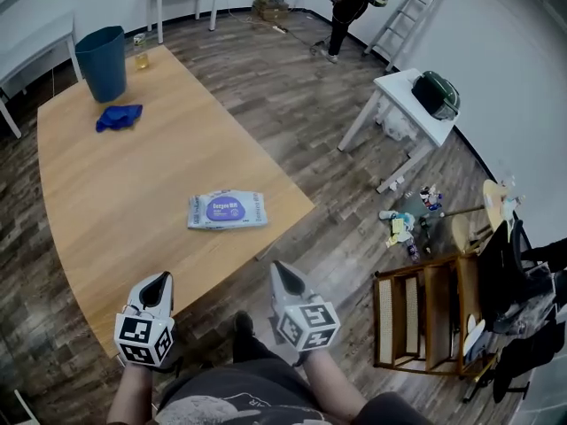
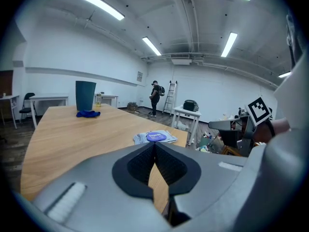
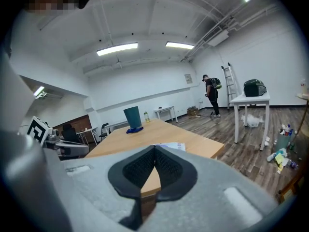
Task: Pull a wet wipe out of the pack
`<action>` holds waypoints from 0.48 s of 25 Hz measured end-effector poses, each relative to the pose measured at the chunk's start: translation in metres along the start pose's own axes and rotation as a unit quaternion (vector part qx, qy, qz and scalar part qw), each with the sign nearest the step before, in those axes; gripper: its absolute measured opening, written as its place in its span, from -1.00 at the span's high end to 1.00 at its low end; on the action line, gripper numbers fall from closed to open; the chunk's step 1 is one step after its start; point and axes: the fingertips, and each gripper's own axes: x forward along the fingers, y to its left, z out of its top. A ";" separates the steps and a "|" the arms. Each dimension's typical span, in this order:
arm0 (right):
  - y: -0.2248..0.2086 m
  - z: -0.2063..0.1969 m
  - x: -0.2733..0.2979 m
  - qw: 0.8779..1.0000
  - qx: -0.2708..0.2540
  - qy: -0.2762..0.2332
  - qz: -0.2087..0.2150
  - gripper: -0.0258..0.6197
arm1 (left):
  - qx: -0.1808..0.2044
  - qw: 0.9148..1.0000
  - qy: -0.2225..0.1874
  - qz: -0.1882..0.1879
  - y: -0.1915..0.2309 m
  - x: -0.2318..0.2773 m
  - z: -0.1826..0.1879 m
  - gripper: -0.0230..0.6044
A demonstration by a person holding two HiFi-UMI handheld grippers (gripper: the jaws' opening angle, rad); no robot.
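Note:
A flat white pack of wet wipes (image 1: 227,210) with a purple label lies on the wooden table (image 1: 106,193), near its front right corner. It shows beyond the jaws in the left gripper view as the pack (image 2: 155,137) and as a sliver of pack (image 3: 170,146) in the right gripper view. My left gripper (image 1: 162,279) hangs shut over the table's near edge, short of the pack. My right gripper (image 1: 280,268) is shut too, just off the table's corner above the floor. Nothing is between either pair of jaws.
A teal bin (image 1: 103,62), a blue cloth (image 1: 119,116) and a small jar (image 1: 142,60) sit at the table's far end. White tables (image 1: 409,104), a ladder (image 1: 407,11), a person (image 1: 350,7), a wooden shelf (image 1: 425,312) and floor clutter (image 1: 407,224) lie to the right.

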 end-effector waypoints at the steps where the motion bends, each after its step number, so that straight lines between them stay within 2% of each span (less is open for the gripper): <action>1: -0.006 0.003 0.006 1.000 0.000 0.002 0.006 0.94 | -0.002 1.000 0.001 0.004 -0.001 0.008 0.004 0.87; 5: -0.031 0.016 0.028 1.000 -0.007 0.010 0.019 0.94 | 0.001 1.000 0.010 0.021 -0.003 0.037 0.015 0.87; 10: -0.059 0.024 0.045 0.998 -0.010 0.023 0.050 0.94 | -0.041 0.999 0.001 0.027 -0.012 0.071 0.031 0.87; 12: -0.069 0.026 0.051 0.998 -0.016 0.029 0.057 0.94 | -0.039 0.999 -0.003 0.035 -0.015 0.081 0.037 0.87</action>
